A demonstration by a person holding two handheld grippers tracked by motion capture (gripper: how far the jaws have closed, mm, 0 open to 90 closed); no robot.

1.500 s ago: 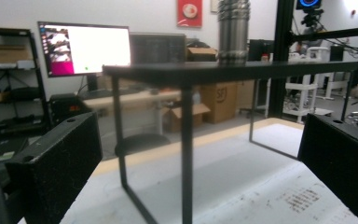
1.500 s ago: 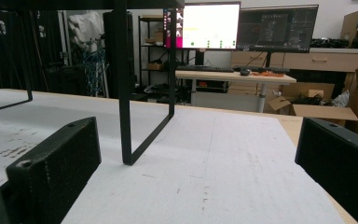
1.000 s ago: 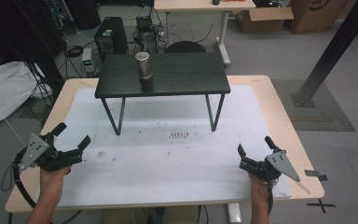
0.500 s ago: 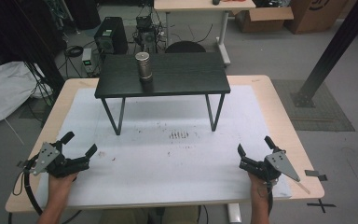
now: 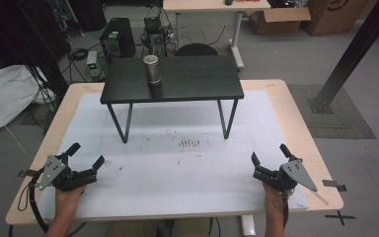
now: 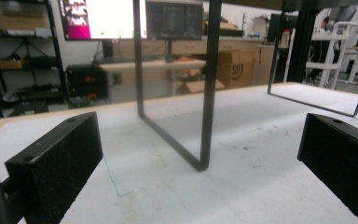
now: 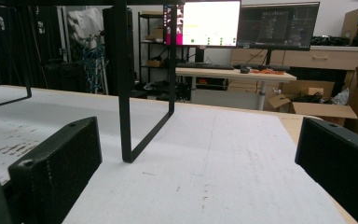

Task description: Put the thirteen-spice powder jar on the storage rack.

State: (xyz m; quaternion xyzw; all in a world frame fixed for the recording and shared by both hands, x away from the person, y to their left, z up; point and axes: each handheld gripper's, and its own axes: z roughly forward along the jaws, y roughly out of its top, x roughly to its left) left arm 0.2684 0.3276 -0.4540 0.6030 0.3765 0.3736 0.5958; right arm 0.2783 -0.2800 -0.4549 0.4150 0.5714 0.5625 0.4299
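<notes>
From the high view, we see our left gripper point(image 5: 81, 160) low at the near left of the white mat point(image 5: 187, 168), and our right gripper point(image 5: 271, 160) low at the near right. Both have their jaws spread apart, and both hold nothing. Far from them, a metal cup point(image 5: 152, 70) stands upright on top of the little black table point(image 5: 177, 84), toward its left side. That cup is the thing nearest to reach for, and it is well apart from both grippers.

We think the cup is stiff and hard, and quite light. Its shiny side may be slippery, so we would grab it around the middle, with one jaw on each side, and squeeze gently so it does not tip.

In the left gripper view, our two black jaws stand wide apart at the bottom corners. Between them we see a thin black leg point(image 6: 208, 93) of the little table standing on the mat. Behind it is a bright screen point(image 6: 103, 18) and a desk.

In the right gripper view, the jaws are wide apart too. Another thin leg point(image 7: 122, 88) stands ahead, with a screen point(image 7: 210, 22) and boxes far behind.

The high view lets us see the cup and the table top. The two gripper views look from low down, so they give us the legs up close and the room behind.
</notes>
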